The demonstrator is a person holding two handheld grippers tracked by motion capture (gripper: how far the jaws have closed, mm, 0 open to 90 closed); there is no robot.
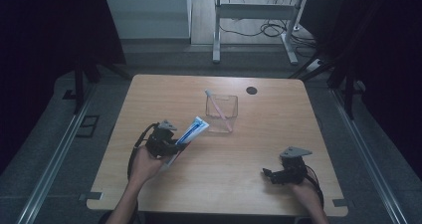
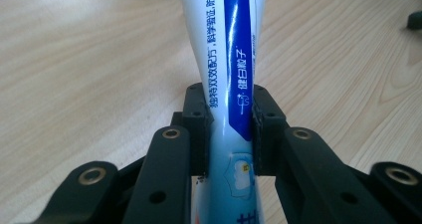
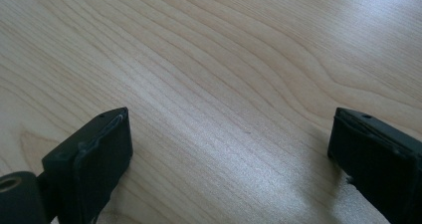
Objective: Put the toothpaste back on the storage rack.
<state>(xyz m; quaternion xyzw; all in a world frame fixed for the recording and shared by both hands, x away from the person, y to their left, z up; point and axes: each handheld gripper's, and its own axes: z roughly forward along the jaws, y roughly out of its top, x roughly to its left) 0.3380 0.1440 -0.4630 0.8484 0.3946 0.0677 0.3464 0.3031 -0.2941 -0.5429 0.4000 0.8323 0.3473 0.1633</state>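
Gripping the tube (image 1: pixel 191 132), left hand-held gripper (image 1: pixel 175 143) has its pads clamped on both sides of it, as the left gripper view shows close up: tube (image 2: pixel 230 84) squeezed between the two black pads, blue stripe and print facing the camera. Tube sits above the desk (image 1: pixel 259 149), tilted, far end pointing up and right toward the clear box (image 1: pixel 222 113). Tube tip is near the box's left side, apart from it. Box stands mid-desk, a pink toothbrush (image 1: pixel 219 109) leaning diagonally inside it, head up at the far left corner.

Right hand-held gripper (image 1: pixel 271 175) is released: jaws spread wide, nothing between them, bare desk (image 3: pixel 209 84) under them in the right gripper view. It sits low over the near right part of the desk, jaws pointing left, well apart from tube and box.

Small dark round spot (image 1: pixel 252 90) on the far side of the desk, beyond the box.
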